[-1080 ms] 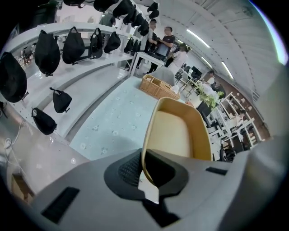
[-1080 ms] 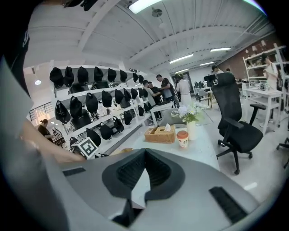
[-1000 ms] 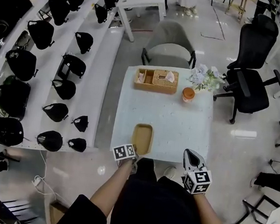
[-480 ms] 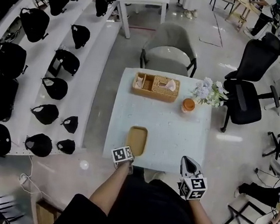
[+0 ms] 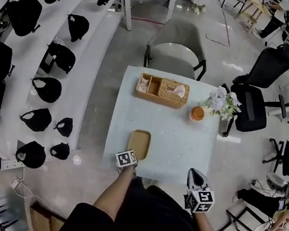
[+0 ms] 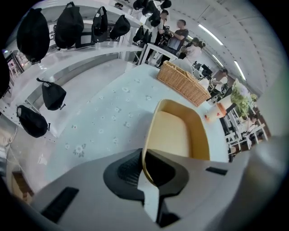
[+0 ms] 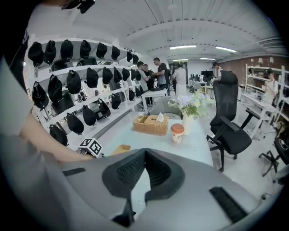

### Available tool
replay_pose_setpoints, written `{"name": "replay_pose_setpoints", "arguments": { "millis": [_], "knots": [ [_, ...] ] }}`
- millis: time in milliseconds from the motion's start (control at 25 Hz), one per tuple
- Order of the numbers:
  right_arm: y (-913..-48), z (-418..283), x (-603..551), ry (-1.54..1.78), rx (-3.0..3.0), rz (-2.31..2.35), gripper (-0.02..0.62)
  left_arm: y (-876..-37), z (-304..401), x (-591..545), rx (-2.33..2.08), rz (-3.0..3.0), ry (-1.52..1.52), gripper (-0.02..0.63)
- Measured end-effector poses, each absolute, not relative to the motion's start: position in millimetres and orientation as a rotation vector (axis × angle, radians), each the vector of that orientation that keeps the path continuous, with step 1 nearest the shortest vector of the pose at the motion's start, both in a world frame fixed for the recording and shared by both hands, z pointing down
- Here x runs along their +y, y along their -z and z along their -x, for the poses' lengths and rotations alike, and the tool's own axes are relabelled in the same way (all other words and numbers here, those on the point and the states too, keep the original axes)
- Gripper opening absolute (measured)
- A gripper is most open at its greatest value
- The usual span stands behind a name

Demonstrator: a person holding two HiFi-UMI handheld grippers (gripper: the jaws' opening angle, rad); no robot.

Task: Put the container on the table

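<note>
The container is a shallow tan tray with rounded corners, lying over the near-left part of the white flowered table. My left gripper is shut on its near rim. In the left gripper view the rim's thin edge runs between the dark pads and the container stretches away over the table. I cannot tell whether its bottom touches the tabletop. My right gripper hangs at the table's near-right edge, shut and holding nothing; the right gripper shows its pads meeting.
A wicker basket with tissues stands at the table's far side, with an orange-lidded cup and a vase of flowers to its right. A grey chair is behind the table, a black office chair to the right, and shelves of black bags to the left.
My left gripper has come down toward the table with the container still in its jaws. The right gripper has sunk a little beside the table's near edge.
</note>
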State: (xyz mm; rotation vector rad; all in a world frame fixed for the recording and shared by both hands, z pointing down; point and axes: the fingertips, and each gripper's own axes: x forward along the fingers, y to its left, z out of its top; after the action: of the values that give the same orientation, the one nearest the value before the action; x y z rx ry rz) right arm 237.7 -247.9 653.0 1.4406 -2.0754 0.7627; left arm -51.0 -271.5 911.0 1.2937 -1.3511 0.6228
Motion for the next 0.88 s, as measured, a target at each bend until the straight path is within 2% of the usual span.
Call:
{"name": "replay_pose_setpoints", "arguments": {
  "millis": [320, 560, 760, 880],
  "knots": [
    [-659, -224, -260, -0.788, -2.066, -1.413, -0.002, -919, 42, -278, -1.349, -1.273, -0.554, 0.028],
    [-660, -222, -254, -0.791, -2.071, -1.403, -0.002, -914, 39, -283, -1.361, -1.309, -0.562, 0.158],
    [-650, -221, -252, -0.788, -2.125, -1.400, -0.002, -895, 48, -285, -1.394, -1.381, -0.567, 0.193],
    [-641, -222, -247, -0.769, -2.179, -1.394, -0.002, -869, 46, -283, -1.399, -1.476, -0.557, 0.193]
  ]
}}
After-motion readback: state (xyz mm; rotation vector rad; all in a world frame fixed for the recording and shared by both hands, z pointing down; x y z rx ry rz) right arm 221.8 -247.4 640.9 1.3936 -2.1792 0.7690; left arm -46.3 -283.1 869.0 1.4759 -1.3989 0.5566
